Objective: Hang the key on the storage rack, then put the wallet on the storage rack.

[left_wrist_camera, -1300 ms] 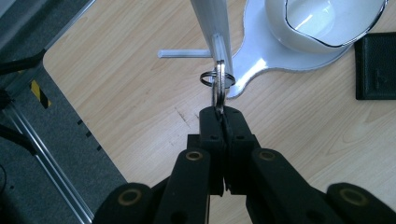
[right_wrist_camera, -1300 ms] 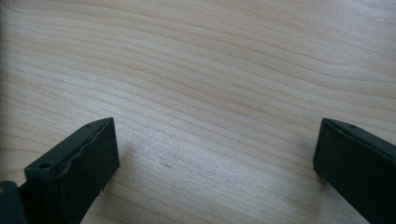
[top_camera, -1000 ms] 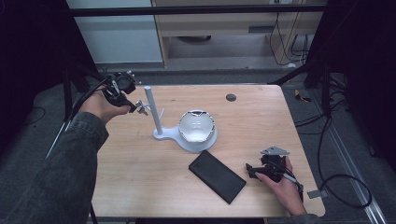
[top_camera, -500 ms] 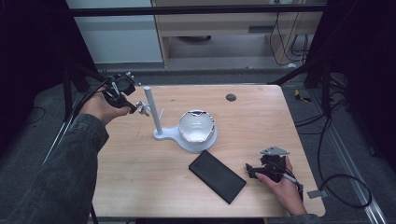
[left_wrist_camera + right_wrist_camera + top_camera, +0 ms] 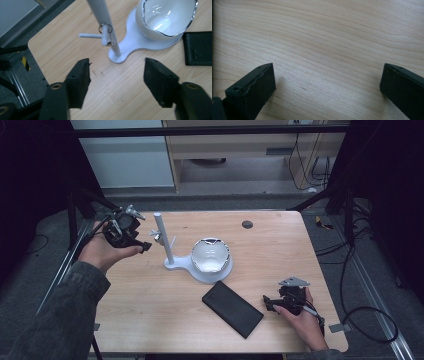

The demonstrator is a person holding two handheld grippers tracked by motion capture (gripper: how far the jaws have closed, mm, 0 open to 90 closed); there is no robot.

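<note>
At the near right of the table (image 5: 150,320), the right tool (image 5: 272,302) rests low in the person's right hand (image 5: 300,320), its jaws spread wide with nothing between them; in the right gripper view they frame bare wood grain. Just to its left lies a flat black case (image 5: 232,308), set at an angle, close to the tool but apart from it. Farther in, near the middle of the table, a white bowl (image 5: 211,256) with a shiny rim sits on the round end of a white stand base (image 5: 187,266). A white pole (image 5: 164,239) rises from the left end of that base, with short pegs sticking out of it; in the left gripper view a metal ring with a small key (image 5: 108,35) hangs on one peg. At the far left edge, the left tool (image 5: 145,246) is held in the left hand (image 5: 102,252), pointing at the pole, jaws released and empty. A small dark disc (image 5: 247,224) lies at the far side of the table.
</note>
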